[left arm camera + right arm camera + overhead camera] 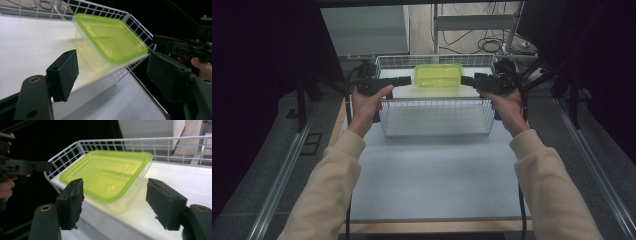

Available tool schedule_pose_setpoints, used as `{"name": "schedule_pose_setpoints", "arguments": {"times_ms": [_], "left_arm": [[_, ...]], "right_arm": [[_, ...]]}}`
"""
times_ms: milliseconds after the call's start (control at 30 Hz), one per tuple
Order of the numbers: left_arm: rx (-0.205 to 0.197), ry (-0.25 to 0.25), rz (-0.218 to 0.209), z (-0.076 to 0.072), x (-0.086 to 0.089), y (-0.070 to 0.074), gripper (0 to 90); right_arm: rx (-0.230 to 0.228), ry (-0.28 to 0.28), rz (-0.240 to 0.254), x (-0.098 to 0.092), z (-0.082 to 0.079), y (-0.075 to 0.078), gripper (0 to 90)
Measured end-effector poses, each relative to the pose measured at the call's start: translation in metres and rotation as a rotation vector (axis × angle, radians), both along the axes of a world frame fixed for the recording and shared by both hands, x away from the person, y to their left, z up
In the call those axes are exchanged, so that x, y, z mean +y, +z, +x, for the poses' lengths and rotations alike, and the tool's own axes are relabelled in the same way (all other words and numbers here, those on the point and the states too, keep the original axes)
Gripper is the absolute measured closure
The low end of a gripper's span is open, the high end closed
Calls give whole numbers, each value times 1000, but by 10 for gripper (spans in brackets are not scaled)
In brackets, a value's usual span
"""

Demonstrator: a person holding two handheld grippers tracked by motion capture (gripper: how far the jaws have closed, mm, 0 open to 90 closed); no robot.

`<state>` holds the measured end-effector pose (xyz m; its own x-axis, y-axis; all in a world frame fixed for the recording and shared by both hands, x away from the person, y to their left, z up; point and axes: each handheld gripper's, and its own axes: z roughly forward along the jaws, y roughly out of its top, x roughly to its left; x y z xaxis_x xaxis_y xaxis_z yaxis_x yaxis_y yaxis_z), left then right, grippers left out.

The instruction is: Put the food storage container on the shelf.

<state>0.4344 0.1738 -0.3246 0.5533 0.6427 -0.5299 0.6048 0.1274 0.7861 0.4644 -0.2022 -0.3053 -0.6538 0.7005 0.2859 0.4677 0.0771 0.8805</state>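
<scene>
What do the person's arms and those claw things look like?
Both arms wear long cream sleeves. Each hand holds a black tool: the left claw and the right claw. Each claw has two flat, blocky black pads with rough faces, fixed on dark arms with brass-ringed holes. Thin black cables trail back from them.

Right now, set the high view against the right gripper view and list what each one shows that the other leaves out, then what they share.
High view alone: both cream sleeves, the wooden table edge, the floor cables, and the whole wire basket from above.

Right gripper view alone: the right gripper seen close along its own jaws, which stand apart with nothing pressed between them, and the clear tub under the green lid.

Both: the green-lidded container inside the basket, the basket's white wire wall, and the left gripper.
</scene>
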Motion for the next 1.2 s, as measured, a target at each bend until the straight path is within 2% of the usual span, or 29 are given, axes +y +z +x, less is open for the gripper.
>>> {"name": "schedule_pose_setpoints", "arguments": {"times_ms": [167,233,333,500,633,667,700,767,867,933,1033,1100,1200], "left_arm": [[-37,-43,37,-36,3,-7,238],[-42,-65,33,-51,4,-12,231],[-67,-81,63,-74,5,-24,229],[-82,-95,106,-111,5,-53,229],[-65,-126,110,-134,2,-83,228],[-55,-140,112,-142,0,-96,228],[-47,-147,116,-145,-2,-102,228],[-37,-150,130,-153,-5,-117,227],[-29,-152,189,-164,-12,-137,227],[-14,-160,195,-169,-15,-147,227],[-1,-161,205,-170,-18,-153,226],[-9,-149,193,-170,-17,-152,228],[-19,-140,204,-171,-17,-152,228]], "right_arm": [[-25,52,-4,-7,-24,-5,268],[-38,70,-15,-10,-37,-10,263],[-54,94,-43,-14,-55,-21,247],[-75,152,-77,-22,-90,-52,230],[-59,190,-64,-30,-116,-81,214],[-53,196,-57,-32,-122,-90,211],[-41,202,-68,-36,-131,-102,205],[-43,194,-86,-39,-140,-115,204],[-28,198,-109,-45,-152,-135,200],[-23,196,-120,-48,-157,-144,198],[-12,194,-125,-50,-160,-154,196],[-17,192,-134,-51,-161,-159,193],[-31,195,-155,-49,-162,-162,169]]}}
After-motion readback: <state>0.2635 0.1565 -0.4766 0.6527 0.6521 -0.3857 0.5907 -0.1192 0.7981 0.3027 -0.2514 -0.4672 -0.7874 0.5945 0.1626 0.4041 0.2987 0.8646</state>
